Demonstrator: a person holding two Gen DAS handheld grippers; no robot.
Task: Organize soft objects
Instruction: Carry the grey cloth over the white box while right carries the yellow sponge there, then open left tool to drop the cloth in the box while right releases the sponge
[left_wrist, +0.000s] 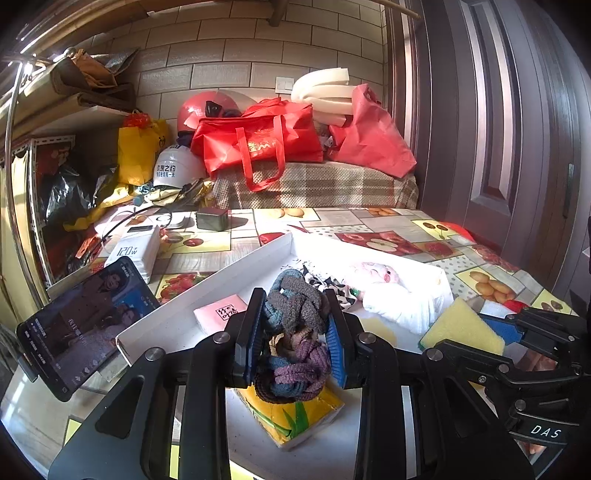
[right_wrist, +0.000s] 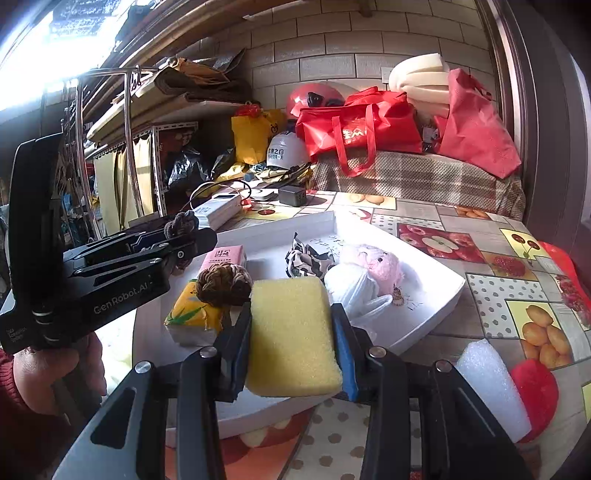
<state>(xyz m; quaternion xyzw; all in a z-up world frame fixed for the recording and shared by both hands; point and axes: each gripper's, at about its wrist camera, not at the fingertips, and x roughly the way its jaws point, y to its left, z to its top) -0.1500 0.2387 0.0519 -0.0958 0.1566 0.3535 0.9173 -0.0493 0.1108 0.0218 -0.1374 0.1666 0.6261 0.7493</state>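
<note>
My left gripper (left_wrist: 295, 306) is shut on a clump of fuzzy hair ties (left_wrist: 295, 314) in blue, grey, purple and brown, above the near end of a white tray (left_wrist: 207, 291). Its lower loops hang over a yellow tissue pack (left_wrist: 291, 413). In the right wrist view more brown ties (right_wrist: 223, 284) rest on that pack (right_wrist: 192, 317). My right gripper (right_wrist: 291, 314) is shut on a yellow sponge (right_wrist: 291, 332) at the tray's (right_wrist: 436, 314) near edge. The tray holds a pink tissue pack (right_wrist: 223, 258), a black-and-white cloth (right_wrist: 308, 260), a pink plush (right_wrist: 380, 264) and a white bag (right_wrist: 351, 288).
A phone on a stand (left_wrist: 85, 325), a white power bank (left_wrist: 136, 251) and a dark charger cube (left_wrist: 212, 219) stand left of and behind the tray. White foam (right_wrist: 491, 387) and a red piece (right_wrist: 535, 391) lie at the near right. Red bags (left_wrist: 258, 144) pile up behind.
</note>
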